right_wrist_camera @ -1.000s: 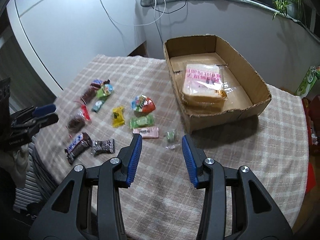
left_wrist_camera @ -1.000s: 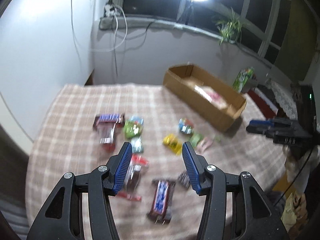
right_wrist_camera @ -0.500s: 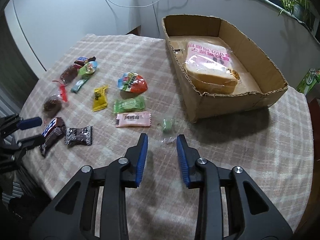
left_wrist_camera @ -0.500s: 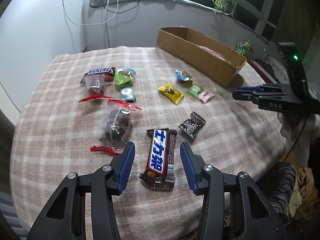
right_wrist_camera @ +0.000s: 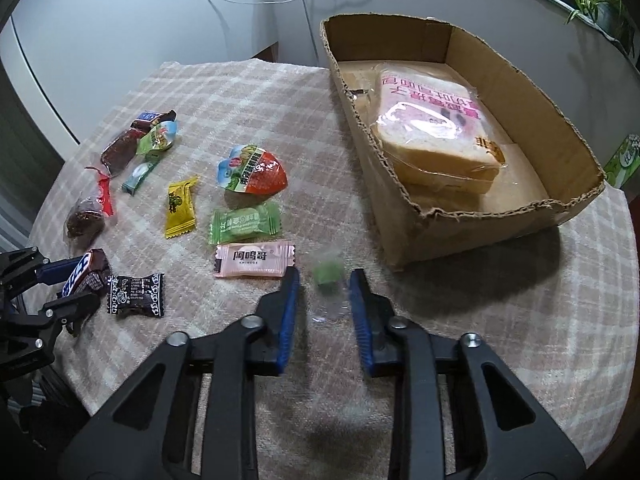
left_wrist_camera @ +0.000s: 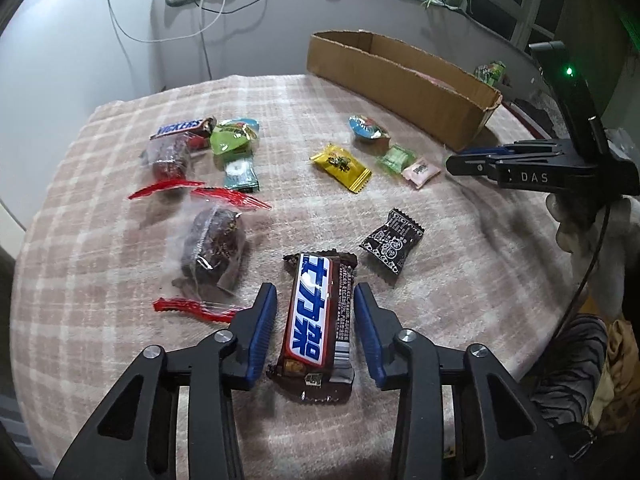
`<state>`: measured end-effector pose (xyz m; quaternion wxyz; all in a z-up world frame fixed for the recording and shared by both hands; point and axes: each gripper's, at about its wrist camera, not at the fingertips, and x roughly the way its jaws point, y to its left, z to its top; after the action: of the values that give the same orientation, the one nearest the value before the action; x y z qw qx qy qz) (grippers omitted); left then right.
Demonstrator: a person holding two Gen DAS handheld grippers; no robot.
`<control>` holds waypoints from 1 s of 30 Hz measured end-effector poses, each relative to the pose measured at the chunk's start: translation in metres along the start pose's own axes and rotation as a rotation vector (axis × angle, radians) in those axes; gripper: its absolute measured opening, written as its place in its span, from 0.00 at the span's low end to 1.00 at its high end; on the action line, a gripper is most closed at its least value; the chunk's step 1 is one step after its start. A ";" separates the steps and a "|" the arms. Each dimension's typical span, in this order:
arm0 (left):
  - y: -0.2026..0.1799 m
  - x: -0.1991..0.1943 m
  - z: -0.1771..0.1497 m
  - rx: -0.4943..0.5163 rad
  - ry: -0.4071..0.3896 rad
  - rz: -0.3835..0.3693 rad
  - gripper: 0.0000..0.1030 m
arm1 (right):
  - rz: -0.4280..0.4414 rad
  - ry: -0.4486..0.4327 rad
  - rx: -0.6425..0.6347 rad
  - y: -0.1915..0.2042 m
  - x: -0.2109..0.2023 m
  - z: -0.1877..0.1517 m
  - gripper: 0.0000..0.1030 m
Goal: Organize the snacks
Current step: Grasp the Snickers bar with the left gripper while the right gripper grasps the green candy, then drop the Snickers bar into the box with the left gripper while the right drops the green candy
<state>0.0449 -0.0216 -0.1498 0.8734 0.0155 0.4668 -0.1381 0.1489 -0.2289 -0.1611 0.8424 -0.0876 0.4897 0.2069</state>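
Note:
A brown snack bar with a blue-and-white label lies on the checked tablecloth. My left gripper straddles it, jaws closing, with a gap still showing on both sides. A small green candy in a clear wrapper lies between the fingers of my right gripper, whose jaws are also closing without touching it. The open cardboard box holds a wrapped loaf of bread. In the left wrist view the right gripper shows at the right.
Loose snacks lie around: a black candy, a wrapped brown cake, a Snickers, a yellow sweet, a green one, a pink one and a jelly pack. The table's edge runs close by.
Both grippers have come down toward the cloth and their jaws have narrowed. The bar now lies between the left fingers, the green candy between the right ones.

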 end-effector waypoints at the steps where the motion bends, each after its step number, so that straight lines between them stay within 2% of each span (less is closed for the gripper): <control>1: 0.000 0.002 0.000 0.001 0.001 0.003 0.33 | 0.003 0.003 0.002 0.000 0.001 0.000 0.21; 3: -0.001 0.003 0.000 0.009 -0.003 0.010 0.32 | 0.008 0.003 0.007 -0.001 0.001 -0.001 0.21; 5: 0.000 0.002 0.000 0.009 -0.005 0.011 0.26 | 0.012 0.002 0.010 -0.001 0.001 -0.001 0.20; 10: 0.002 0.002 0.000 0.003 -0.010 0.006 0.26 | 0.017 -0.004 0.014 -0.001 -0.001 -0.001 0.19; 20: 0.004 -0.009 0.005 -0.019 -0.032 -0.009 0.26 | 0.034 -0.057 0.020 -0.002 -0.031 -0.002 0.19; 30: -0.002 -0.020 0.045 -0.001 -0.085 -0.045 0.26 | 0.036 -0.115 0.037 -0.015 -0.064 0.006 0.19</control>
<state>0.0701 -0.0261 -0.1082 0.8892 -0.0012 0.4294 -0.1579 0.1320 -0.2572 -0.1040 0.8668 -0.0513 0.4458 0.2176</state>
